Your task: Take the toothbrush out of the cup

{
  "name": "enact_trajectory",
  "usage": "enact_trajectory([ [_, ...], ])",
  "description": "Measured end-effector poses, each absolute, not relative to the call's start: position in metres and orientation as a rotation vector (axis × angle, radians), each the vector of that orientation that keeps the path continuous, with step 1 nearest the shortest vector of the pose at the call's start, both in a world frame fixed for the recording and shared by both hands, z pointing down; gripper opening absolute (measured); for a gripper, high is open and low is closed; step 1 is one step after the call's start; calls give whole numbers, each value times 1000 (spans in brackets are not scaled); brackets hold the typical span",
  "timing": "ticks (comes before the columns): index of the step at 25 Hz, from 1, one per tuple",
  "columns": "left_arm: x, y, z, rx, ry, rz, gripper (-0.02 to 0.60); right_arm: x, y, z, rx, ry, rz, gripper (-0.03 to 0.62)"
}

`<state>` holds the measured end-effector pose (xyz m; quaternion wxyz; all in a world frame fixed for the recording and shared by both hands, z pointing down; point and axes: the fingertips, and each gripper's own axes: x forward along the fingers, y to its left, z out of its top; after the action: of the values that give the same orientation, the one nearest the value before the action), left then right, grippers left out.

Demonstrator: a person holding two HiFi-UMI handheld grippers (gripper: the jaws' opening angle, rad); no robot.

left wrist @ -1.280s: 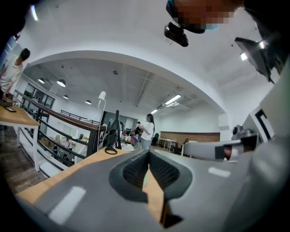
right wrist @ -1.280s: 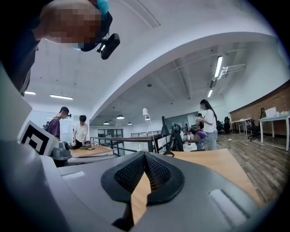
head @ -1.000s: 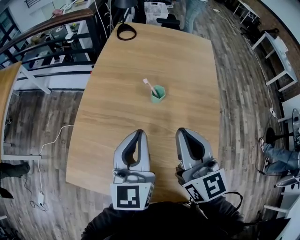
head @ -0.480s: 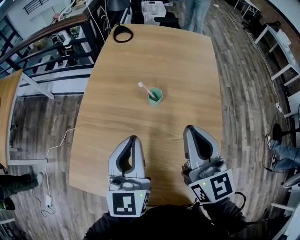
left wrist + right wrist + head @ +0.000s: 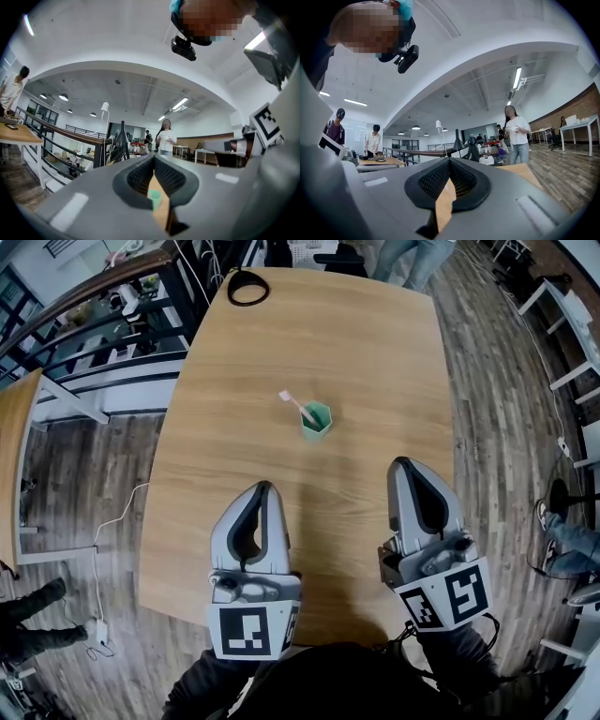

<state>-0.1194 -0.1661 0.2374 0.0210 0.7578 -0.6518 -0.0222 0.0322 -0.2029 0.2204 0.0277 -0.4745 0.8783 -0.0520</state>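
1. Nearest you, the left gripper (image 5: 264, 489) and the right gripper (image 5: 406, 465) hover over the near end of the table (image 5: 375, 352). Both are clenched with nothing between their jaws, and both are well short of the cup (image 5: 316, 418).
2. If you arrive closed like this, a jaw tip would likely shove the target rather than grasp it. The working gripper has to part its jaws before it gets there.
3. The green cup stands upright at mid-table. The toothbrush (image 5: 296, 405) is in it, leaning out toward the left with its pale head up.
4. The cup looks light and nothing steadies it. If you pull along the wrong slant, it may tip, skid or ride up with the handle.
5. The handle is thin, so an off-centre pinch could let it twist free and drop back in.
6. The tabletop is smooth, pale wood and probably gives the cup little grip. It is bare apart from a black ring (image 5: 242, 287) at its far left corner.
7. Around the table lies a plank floor (image 5: 497, 427), with a white cable (image 5: 122, 512) trailing at the left.
8. Farther off are a dark railing (image 5: 103, 324) and a person (image 5: 165, 136) standing beyond the table's far end.
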Motion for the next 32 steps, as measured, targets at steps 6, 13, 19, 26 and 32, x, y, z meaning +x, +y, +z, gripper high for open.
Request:
enact_trajectory([
  [6, -126, -189, 246, 2349, -2012, -59, 8, 21, -227, 226, -1459, 2722, -148, 2],
  [13, -129, -206, 252, 2360, -1984, -62, 8, 6, -266, 223, -1464, 2688, -136, 2],
  [19, -130, -212, 255, 2362, -1956, -57, 8, -1, -281, 206, -1456, 2657, -100, 2],
  [26, -135, -224, 255, 2353, -1954, -69, 8, -6, -296, 196, -1449, 2650, -65, 2],
  [32, -135, -235, 259, 2349, -1952, -63, 8, -11, -309, 201, -1440, 2661, -67, 2],
])
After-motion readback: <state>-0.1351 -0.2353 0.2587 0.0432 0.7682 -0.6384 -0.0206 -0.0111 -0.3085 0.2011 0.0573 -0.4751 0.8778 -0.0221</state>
